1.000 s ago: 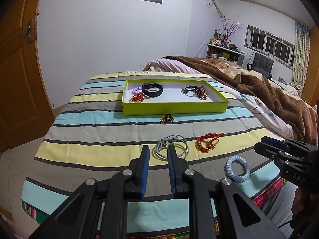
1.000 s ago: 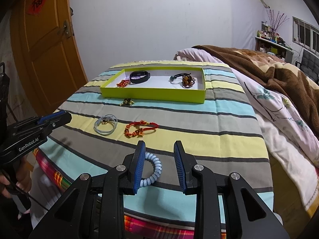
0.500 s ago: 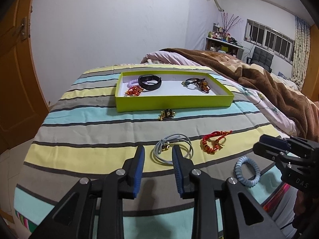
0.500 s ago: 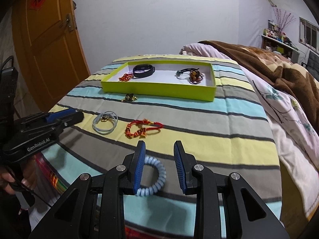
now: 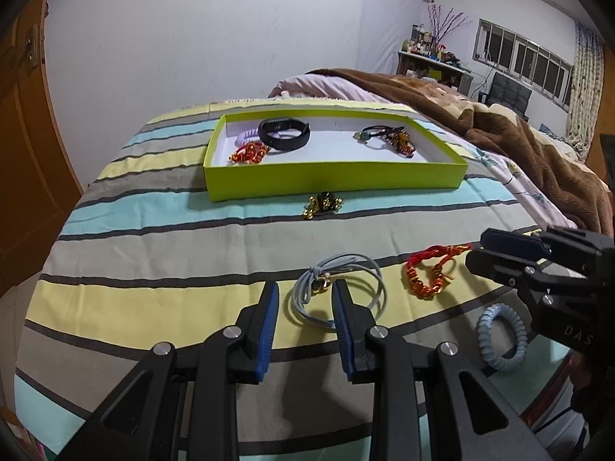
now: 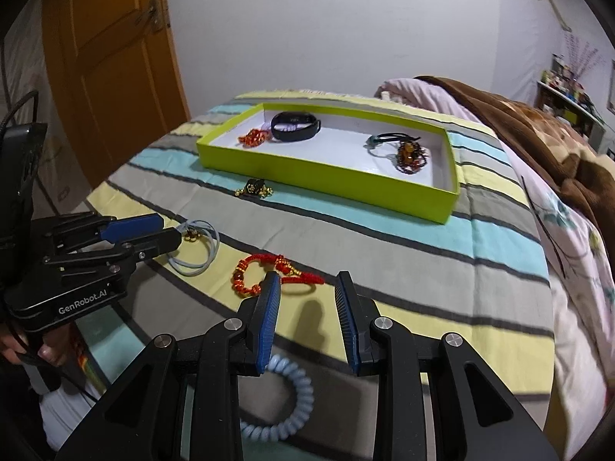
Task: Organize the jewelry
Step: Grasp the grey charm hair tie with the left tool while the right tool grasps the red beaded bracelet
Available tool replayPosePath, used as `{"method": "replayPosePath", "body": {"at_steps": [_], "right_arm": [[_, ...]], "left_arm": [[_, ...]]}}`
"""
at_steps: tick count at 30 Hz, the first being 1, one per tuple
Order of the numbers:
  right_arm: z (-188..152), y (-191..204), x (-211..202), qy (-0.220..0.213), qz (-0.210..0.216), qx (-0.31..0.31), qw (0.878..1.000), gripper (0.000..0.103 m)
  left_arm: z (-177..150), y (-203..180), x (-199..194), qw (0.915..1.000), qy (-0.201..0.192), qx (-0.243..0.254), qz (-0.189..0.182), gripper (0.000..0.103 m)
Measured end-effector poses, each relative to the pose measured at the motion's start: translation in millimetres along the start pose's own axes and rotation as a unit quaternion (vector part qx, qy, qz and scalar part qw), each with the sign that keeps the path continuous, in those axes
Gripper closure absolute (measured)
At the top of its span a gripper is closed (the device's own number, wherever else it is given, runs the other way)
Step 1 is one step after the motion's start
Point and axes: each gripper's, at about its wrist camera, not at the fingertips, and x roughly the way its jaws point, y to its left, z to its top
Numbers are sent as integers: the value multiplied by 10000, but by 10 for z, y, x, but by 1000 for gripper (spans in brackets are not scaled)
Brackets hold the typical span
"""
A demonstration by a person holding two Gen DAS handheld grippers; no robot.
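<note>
A lime green tray (image 5: 334, 184) (image 6: 326, 174) sits on the striped bedspread and holds a black band (image 5: 283, 133), a red bead bracelet (image 5: 248, 151) and a dark beaded bracelet (image 5: 388, 138). Loose on the cover lie a gold-and-black charm (image 5: 322, 205), a grey hair tie (image 5: 338, 292) (image 6: 194, 247), a red cord bracelet (image 5: 432, 272) (image 6: 269, 272) and a blue coil hair tie (image 5: 501, 342) (image 6: 276, 403). My left gripper (image 5: 305, 296) is open, its jaws astride the grey tie's near part. My right gripper (image 6: 307, 288) is open just behind the red cord bracelet, above the coil tie.
The striped bedspread (image 5: 153, 261) drops off at its left and near edges. A brown blanket (image 5: 499, 134) is heaped to the right of the tray. An orange door (image 6: 107, 57) stands at the left, a shelf and window at the far right.
Both grippers have moved forward over the bed. The left one has opened wider and reached the grey hair tie. The right one has passed over the coil tie toward the red cord bracelet.
</note>
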Motion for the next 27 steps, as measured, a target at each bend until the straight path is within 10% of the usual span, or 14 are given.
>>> {"method": "replayPosePath", "body": {"at_steps": [15, 27], "right_arm": [[107, 31, 230, 277, 485, -366, 9978, 73], [94, 58, 118, 160, 463, -353, 9982, 97]], "left_arm": [[7, 42, 87, 9999, 130, -57, -43, 93], [34, 12, 11, 9999, -20, 24, -131, 98]]}}
